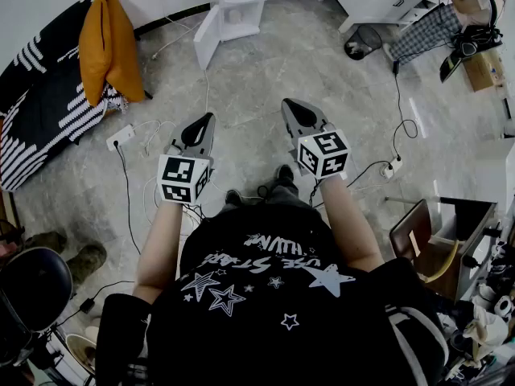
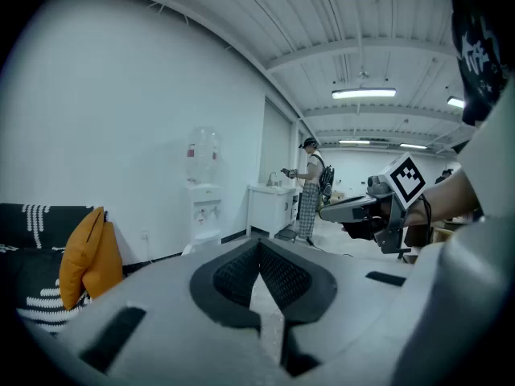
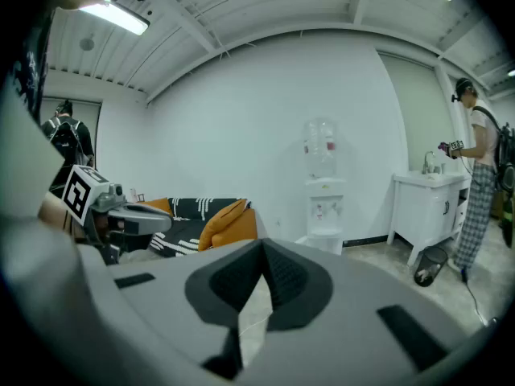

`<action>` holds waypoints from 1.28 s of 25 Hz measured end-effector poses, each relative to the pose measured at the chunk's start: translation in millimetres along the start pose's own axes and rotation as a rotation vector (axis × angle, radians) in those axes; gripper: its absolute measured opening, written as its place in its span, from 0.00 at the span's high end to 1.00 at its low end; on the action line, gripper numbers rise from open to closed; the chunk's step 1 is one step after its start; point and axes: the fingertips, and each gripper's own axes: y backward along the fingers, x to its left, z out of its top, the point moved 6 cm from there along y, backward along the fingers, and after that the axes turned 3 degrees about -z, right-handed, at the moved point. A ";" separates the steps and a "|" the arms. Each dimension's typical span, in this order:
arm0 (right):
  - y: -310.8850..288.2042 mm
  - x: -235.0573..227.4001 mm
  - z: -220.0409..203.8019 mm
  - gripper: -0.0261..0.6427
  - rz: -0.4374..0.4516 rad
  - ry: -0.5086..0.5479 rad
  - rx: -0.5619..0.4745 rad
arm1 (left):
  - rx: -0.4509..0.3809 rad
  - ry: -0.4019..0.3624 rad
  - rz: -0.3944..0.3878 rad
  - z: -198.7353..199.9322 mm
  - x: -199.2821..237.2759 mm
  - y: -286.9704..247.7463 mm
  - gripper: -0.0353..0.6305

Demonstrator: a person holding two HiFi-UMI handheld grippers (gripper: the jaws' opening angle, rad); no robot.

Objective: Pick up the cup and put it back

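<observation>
A: Head view first. Our left gripper (image 1: 199,135) and right gripper (image 1: 302,119) hang side by side over the floor (image 1: 265,63), both with jaws pressed together and nothing in them. Where is the cup?

B: We cannot find it here. The water dispenser (image 1: 233,10) at twelve o'clock is cut off by the frame's top, so a cup there would be hidden from us. Our worry is the power strip (image 1: 121,137) at nine o'clock of the left gripper: stepping that way, we could catch a foot on it.

A: Left gripper view: pads meet at the tip, empty. The dispenser sits at eleven o'clock of the jaws, too small to show a cup.

B: Another person (image 2: 308,187) stands at one o'clock by the cabinet (image 2: 269,207). We might bump into them if we head there.

A: Right gripper view: closed tight too, holding nothing. The dispenser is at one o'clock, with no cup we can make out
</observation>
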 end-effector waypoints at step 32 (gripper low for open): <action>-71.4 -80.3 -18.0 0.62 -0.060 -0.133 0.012 | 0.072 0.073 0.023 -15.5 27.2 -50.5 0.93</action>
